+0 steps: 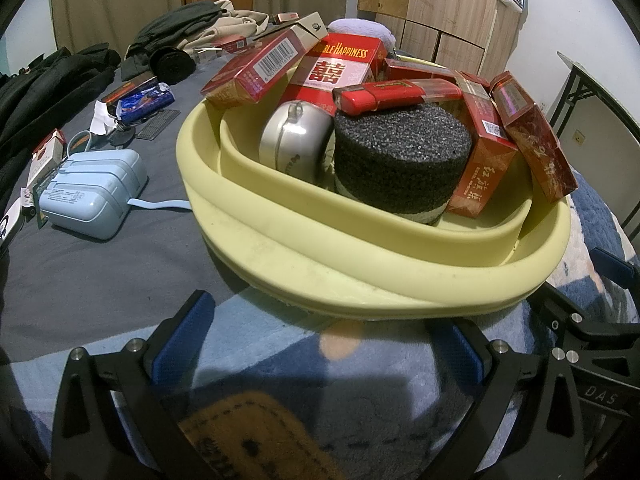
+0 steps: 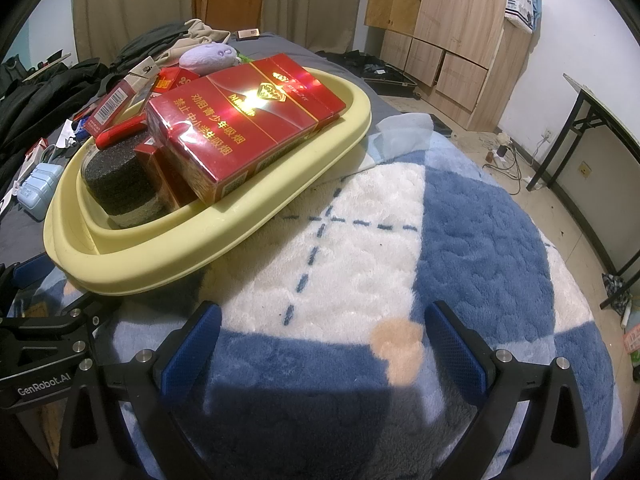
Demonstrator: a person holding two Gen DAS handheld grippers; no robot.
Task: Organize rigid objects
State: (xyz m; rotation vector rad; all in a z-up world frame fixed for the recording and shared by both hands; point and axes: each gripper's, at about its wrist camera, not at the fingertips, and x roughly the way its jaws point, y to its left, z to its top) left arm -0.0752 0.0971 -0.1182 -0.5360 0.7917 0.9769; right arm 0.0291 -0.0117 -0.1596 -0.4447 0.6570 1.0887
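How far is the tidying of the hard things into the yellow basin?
Done: the yellow basin already holds red boxes, a black sponge and a silver tin. In hand: nothing; left gripper and right gripper are open. Left: the blue case and small items lie on the bed.

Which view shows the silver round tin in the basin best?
The left wrist view: the silver round tin stands on edge inside the yellow basin, beside the black sponge, lid face visible. In the right wrist view the red cigarette packs hide it completely.
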